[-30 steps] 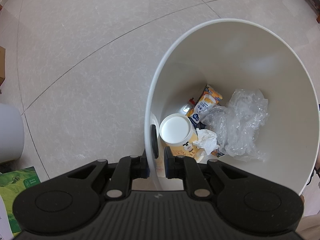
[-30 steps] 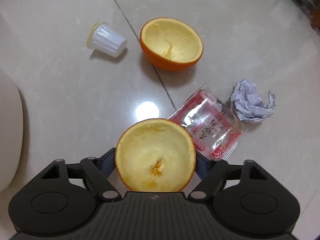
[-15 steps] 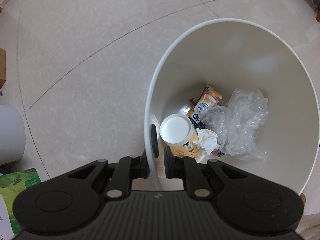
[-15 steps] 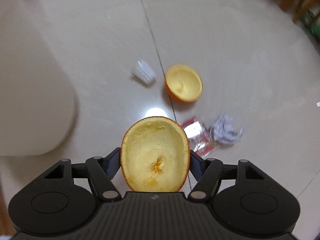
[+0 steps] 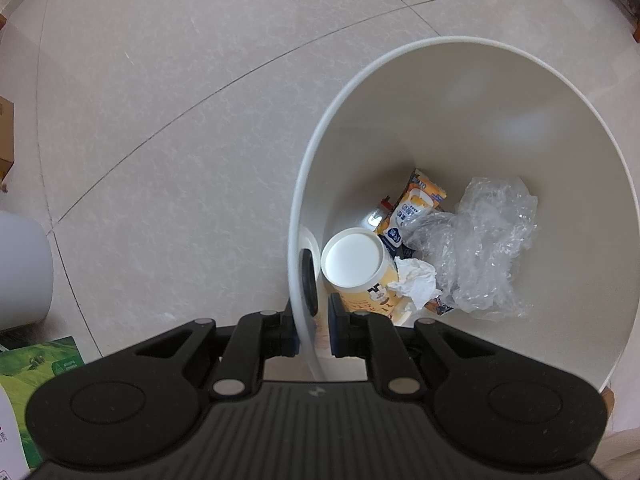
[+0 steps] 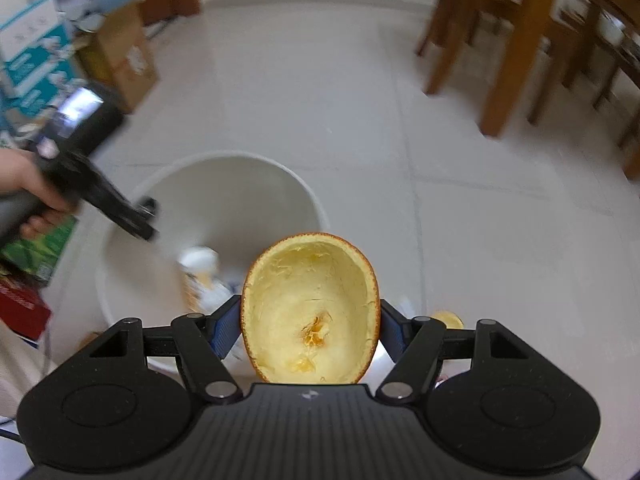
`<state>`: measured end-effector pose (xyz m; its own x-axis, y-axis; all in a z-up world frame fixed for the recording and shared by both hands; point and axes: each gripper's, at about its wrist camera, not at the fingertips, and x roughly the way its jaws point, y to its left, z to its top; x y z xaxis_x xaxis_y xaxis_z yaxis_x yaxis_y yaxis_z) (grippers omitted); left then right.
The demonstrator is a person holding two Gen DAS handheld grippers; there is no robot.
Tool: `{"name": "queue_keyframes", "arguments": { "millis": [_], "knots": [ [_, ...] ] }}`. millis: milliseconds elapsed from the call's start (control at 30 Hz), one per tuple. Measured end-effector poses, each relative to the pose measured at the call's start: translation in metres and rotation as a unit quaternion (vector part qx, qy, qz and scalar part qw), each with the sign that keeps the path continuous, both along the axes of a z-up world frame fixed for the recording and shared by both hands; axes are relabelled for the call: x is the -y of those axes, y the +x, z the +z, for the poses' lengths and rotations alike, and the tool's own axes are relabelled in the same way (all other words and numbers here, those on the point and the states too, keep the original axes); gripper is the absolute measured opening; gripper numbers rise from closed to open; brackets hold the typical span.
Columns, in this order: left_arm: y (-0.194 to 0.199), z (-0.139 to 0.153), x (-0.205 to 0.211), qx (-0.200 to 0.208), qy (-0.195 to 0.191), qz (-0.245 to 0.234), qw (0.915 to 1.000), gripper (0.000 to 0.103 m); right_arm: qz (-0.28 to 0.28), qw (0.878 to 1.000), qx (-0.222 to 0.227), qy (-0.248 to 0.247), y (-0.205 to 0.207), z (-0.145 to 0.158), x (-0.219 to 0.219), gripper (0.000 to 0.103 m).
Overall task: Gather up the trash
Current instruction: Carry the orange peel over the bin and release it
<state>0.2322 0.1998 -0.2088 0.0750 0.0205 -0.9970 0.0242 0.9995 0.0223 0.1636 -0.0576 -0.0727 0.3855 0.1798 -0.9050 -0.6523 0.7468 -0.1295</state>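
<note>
One hollow orange peel half [image 6: 310,312] is riding in my right tongs [image 6: 310,326], pinched across its rim: light, springy, crushable. Left tongs [image 5: 312,326] are clamping the bin [image 5: 460,44] wall.

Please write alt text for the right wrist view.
The right gripper holds a hollowed orange peel half, open side facing the camera, above a tiled floor. Beyond it, the left gripper clamps the rim of a white round trash bin holding litter.
</note>
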Motion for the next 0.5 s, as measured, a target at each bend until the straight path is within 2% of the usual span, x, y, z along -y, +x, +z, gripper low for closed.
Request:
{"name": "queue_keyframes", "arguments": {
  "millis": [100,167,200,333,500],
  "knots": [
    [0.0,0.0,-0.001,0.0,-0.001,0.001,1.0,0.011,0.019,1.0,-0.014,0.011,-0.003,-0.005,-0.018,0.075],
    [-0.001,0.0,-0.002,0.0,-0.002,0.003,1.0,0.011,0.033,0.999,-0.024,0.016,-0.007,-0.008,-0.028,0.082],
    [-0.001,0.001,-0.002,0.0,-0.003,0.003,1.0,0.011,0.04,0.999,-0.021,0.017,-0.01,-0.008,-0.032,0.089],
    [-0.001,0.001,-0.002,0.0,-0.003,0.003,1.0,0.011,0.06,0.998,0.009,0.018,-0.019,0.003,-0.032,0.103],
    [-0.001,0.001,-0.002,0.0,-0.003,0.005,1.0,0.011,0.028,0.999,0.025,0.022,-0.009,0.01,-0.01,0.103]
  ]
}}
